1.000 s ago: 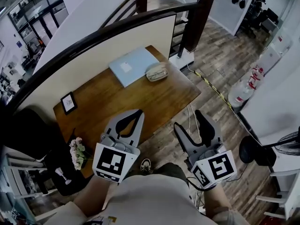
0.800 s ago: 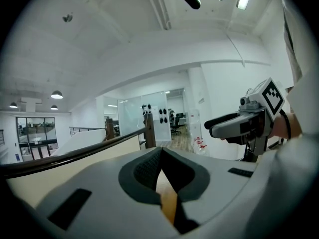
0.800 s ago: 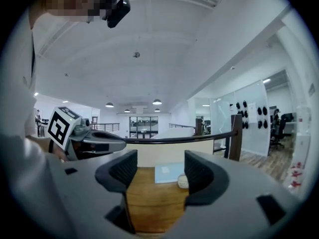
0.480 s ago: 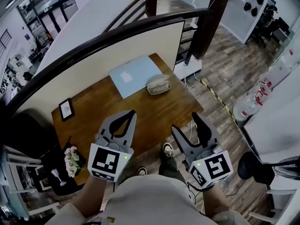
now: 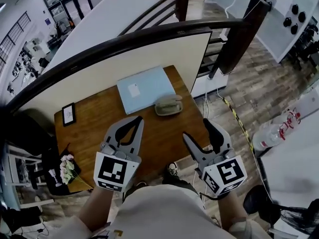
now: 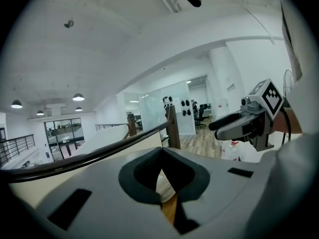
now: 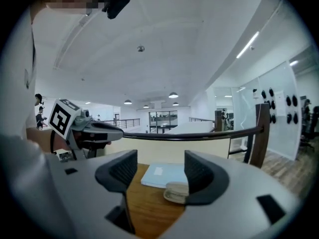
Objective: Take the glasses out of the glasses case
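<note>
A beige glasses case [image 5: 168,105] lies closed on the wooden table [image 5: 99,118], at the near right corner of a light blue folder [image 5: 144,87]. No glasses are visible. My left gripper [image 5: 135,121] hovers over the table's near part, left of the case, with its jaws meeting at the tips and nothing held. Through the small gap below its tips the case [image 6: 165,187] shows. My right gripper [image 5: 199,133] is open and empty above the table's near right edge. Between its jaws I see the case [image 7: 175,192] ahead, still well short of it.
A small framed picture [image 5: 68,114] lies at the table's left end. A bunch of flowers [image 5: 67,168] sits off its near left corner. A dark curved railing [image 5: 149,34] and a cream wall run behind the table. Wood floor and a cable [image 5: 234,118] lie to the right.
The view has closed in on the table, and both grippers now reach over its near edge. Neither gripper's jaws have changed. The case has not moved.
</note>
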Action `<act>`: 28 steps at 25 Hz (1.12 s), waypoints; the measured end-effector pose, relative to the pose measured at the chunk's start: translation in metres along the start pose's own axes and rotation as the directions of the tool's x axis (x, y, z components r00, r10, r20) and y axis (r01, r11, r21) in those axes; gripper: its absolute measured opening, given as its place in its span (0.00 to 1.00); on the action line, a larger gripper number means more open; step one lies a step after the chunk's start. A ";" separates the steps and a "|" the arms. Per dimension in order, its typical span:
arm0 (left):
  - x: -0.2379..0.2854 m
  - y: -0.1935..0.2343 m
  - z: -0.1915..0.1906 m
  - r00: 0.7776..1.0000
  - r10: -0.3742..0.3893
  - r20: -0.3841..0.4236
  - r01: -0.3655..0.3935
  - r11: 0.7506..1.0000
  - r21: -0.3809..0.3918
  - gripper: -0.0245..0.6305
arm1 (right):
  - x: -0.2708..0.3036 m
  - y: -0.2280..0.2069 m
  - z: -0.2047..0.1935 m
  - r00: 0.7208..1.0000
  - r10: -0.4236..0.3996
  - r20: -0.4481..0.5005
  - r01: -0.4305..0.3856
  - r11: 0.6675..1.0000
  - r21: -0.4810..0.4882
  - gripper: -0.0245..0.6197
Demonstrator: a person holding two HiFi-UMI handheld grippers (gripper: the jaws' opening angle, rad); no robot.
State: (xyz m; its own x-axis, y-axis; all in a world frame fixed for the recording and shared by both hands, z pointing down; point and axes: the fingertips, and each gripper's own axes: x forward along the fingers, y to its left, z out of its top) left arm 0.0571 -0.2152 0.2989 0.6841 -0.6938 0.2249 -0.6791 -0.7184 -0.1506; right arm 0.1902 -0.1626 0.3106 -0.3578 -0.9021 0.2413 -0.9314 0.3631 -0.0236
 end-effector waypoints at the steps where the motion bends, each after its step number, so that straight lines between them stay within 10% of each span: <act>1: 0.007 -0.001 0.000 1.000 0.017 -0.007 -0.017 1.000 0.003 0.04 | 0.004 -0.010 -0.001 1.000 0.012 -0.006 -0.012 1.000 -0.005 0.49; 28: 0.032 0.040 -0.025 0.961 0.258 -0.102 -0.268 0.957 -0.108 0.04 | 0.088 -0.049 -0.017 0.964 0.253 -0.086 -0.261 0.960 -0.102 0.48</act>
State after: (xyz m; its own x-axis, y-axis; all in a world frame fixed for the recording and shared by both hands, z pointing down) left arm 0.0451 -0.2648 0.3241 0.4554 -0.8466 0.2753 -0.8623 -0.4964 -0.1001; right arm 0.2053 -0.2554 0.3498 -0.5750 -0.7572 0.3098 -0.7937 0.6081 0.0133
